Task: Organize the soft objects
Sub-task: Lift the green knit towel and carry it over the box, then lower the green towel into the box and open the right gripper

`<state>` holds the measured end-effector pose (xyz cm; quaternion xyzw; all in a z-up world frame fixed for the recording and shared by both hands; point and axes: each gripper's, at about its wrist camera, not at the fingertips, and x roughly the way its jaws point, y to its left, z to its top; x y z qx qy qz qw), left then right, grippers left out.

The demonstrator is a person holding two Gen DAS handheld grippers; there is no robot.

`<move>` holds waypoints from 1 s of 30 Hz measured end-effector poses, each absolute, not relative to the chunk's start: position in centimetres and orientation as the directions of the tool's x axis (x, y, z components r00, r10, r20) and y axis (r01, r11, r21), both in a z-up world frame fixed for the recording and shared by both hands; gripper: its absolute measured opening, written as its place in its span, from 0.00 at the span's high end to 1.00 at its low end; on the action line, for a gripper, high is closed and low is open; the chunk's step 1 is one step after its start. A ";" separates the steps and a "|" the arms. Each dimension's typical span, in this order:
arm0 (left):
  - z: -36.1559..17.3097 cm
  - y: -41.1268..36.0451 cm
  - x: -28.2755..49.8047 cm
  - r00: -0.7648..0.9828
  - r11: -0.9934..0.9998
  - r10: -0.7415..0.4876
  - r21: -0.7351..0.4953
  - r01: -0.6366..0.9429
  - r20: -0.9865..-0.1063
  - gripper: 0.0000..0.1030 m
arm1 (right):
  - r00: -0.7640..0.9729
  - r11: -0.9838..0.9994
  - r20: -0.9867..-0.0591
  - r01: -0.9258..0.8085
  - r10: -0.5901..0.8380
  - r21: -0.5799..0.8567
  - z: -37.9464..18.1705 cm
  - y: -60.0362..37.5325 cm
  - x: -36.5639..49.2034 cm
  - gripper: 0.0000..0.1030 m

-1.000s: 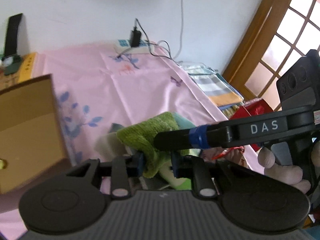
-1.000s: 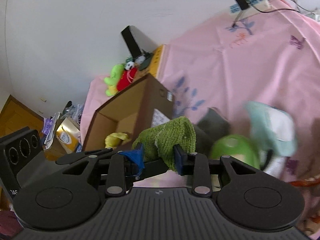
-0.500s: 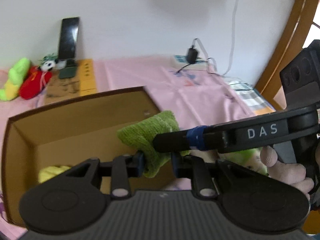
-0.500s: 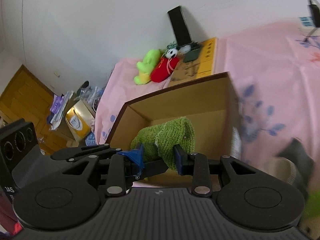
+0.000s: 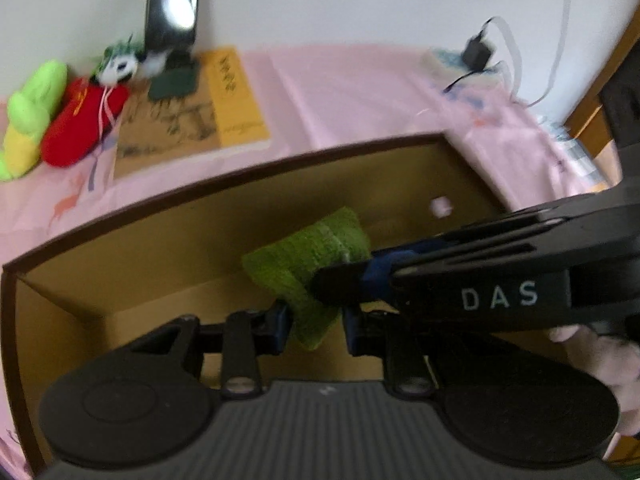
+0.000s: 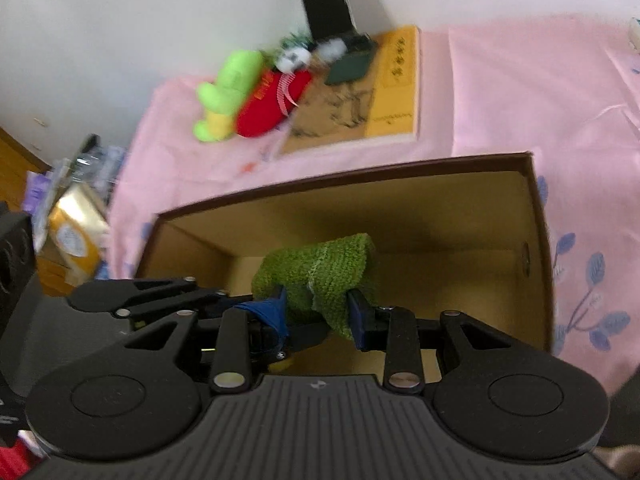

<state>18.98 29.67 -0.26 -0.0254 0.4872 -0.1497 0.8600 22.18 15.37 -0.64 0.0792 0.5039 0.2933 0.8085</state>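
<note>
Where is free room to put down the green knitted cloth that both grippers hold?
The cardboard box floor below the green knitted cloth looks bare. Pink sheet is free between box and book. Crowded: the far corner with plush toys.

The left gripper, a black two-finger tool with blue pads, points steeply downward, its fingers pressed against both sides of a green knitted cloth that fills the narrow gap between them. The right gripper, of the same black build, likewise tilts downward and clamps the same cloth between its blue-padded fingers. In the left wrist view the right gripper's long black body enters from 3 o'clock and reaches toward the centre, its tips meeting the cloth just above the left fingers. A hand grips that tool at 4 o'clock. In the right wrist view the left gripper comes in from 9 o'clock.
</note>
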 end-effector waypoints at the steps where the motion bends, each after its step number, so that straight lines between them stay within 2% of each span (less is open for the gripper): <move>1: -1.0 29.8 19.6 0.468 0.960 -0.259 -0.170 0.224 -0.845 0.82 | 0.321 0.828 -0.783 -0.389 0.532 0.404 -1.1 15.7 22.5 0.85; 2: -1.6 30.0 19.9 0.460 0.965 -0.239 -0.154 0.214 -0.855 0.81 | 0.321 0.840 -0.797 -0.383 0.511 0.384 -1.6 16.0 22.8 0.85; 4: -2.5 30.3 20.4 0.433 0.969 -0.222 -0.150 0.194 -0.874 0.71 | 0.307 0.854 -0.818 -0.368 0.486 0.369 -2.4 16.2 23.2 0.84; 5: -2.9 30.4 20.6 0.422 0.970 -0.222 -0.155 0.189 -0.879 0.56 | 0.299 0.857 -0.825 -0.359 0.480 0.369 -2.7 16.2 23.4 0.84; 6: -3.1 30.5 20.7 0.415 0.971 -0.219 -0.154 0.185 -0.883 0.47 | 0.290 0.859 -0.829 -0.350 0.478 0.373 -3.0 16.1 23.4 0.84; 12: -2.8 30.7 20.5 0.421 0.981 -0.175 -0.120 0.154 -0.890 0.47 | 0.313 0.857 -0.817 -0.359 0.485 0.371 -1.7 15.2 22.9 0.84; 23: 3.4 30.1 15.8 0.537 0.994 -0.096 -0.049 0.101 -0.838 0.47 | 0.383 0.808 -0.724 -0.408 0.574 0.425 3.3 14.0 20.0 0.84; 30: 6.0 28.1 12.0 0.581 0.997 -0.065 -0.022 0.080 -0.811 0.47 | 0.395 0.798 -0.704 -0.418 0.590 0.434 4.7 13.1 17.6 0.84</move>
